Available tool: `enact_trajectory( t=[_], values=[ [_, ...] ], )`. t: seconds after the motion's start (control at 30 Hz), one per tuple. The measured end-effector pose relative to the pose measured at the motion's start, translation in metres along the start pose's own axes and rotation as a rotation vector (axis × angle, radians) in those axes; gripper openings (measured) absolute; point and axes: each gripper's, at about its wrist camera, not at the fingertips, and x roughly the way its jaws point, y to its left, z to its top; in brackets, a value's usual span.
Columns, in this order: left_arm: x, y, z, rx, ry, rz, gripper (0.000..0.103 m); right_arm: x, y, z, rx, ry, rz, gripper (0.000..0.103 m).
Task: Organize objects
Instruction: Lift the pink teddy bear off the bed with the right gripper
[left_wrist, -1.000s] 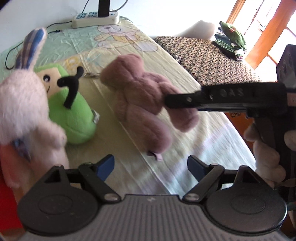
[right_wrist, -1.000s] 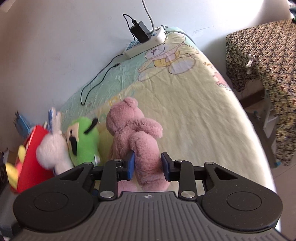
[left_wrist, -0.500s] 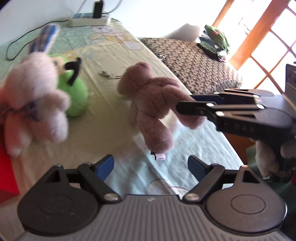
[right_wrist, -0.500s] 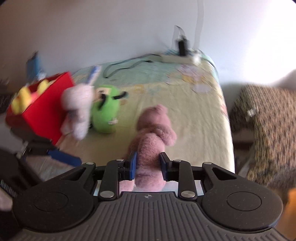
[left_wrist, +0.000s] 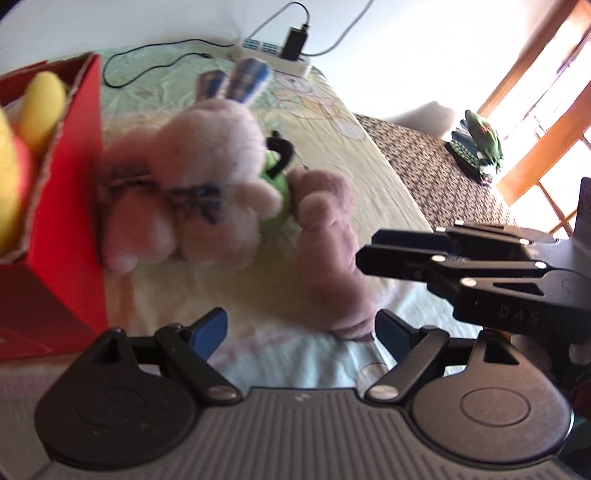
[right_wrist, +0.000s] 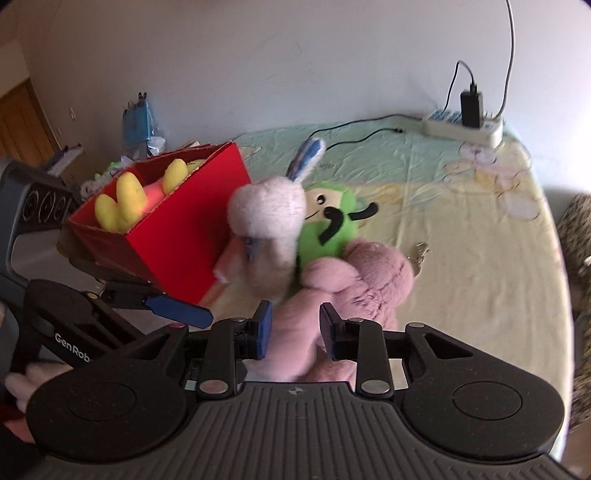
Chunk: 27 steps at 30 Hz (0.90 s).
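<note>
My right gripper (right_wrist: 295, 330) is shut on the leg of a pink teddy bear (right_wrist: 362, 284), which also shows in the left wrist view (left_wrist: 328, 240). A white rabbit with blue ears (right_wrist: 269, 221) (left_wrist: 195, 184) leans beside a green plush (right_wrist: 330, 221) (left_wrist: 275, 184) next to a red box (right_wrist: 177, 229) (left_wrist: 62, 206) that holds a yellow plush (right_wrist: 125, 199). My left gripper (left_wrist: 301, 332) is open and empty, close in front of the toys; its blue-tipped finger (right_wrist: 177, 312) shows in the right wrist view.
The toys lie on a bed with a pale yellow-green cartoon sheet (right_wrist: 461, 240). A power strip with a charger (right_wrist: 465, 122) and cables lies at the far edge by the wall. A patterned covered surface (left_wrist: 436, 173) stands right of the bed.
The right gripper has carried the pink bear left against the rabbit and green plush. The left gripper has swung left, and the red box is now in its view.
</note>
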Motion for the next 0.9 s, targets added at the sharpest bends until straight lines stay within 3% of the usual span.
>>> enact_trajectory(
  t=[0.13, 0.33, 0.43, 0.5, 0.9],
  values=[
    [-0.002, 0.001, 0.003, 0.003, -0.007, -0.004, 0.088, 0.002, -0.011, 0.001, 0.124, -0.009, 0.031, 0.03],
    [0.012, -0.021, 0.017, 0.069, -0.002, -0.024, 0.088, 0.004, -0.051, -0.008, 0.364, -0.005, -0.057, 0.033],
    [0.026, -0.035, 0.023, 0.111, 0.015, -0.038, 0.088, 0.01, -0.071, -0.017, 0.492, 0.013, -0.048, 0.034],
    [0.037, -0.043, 0.026, 0.136, 0.029, -0.036, 0.088, 0.013, -0.078, -0.021, 0.559, 0.008, -0.027, 0.042],
    [0.086, -0.049, 0.037, 0.184, 0.088, 0.011, 0.089, 0.045, -0.092, -0.025, 0.656, 0.021, 0.019, 0.057]
  ],
)
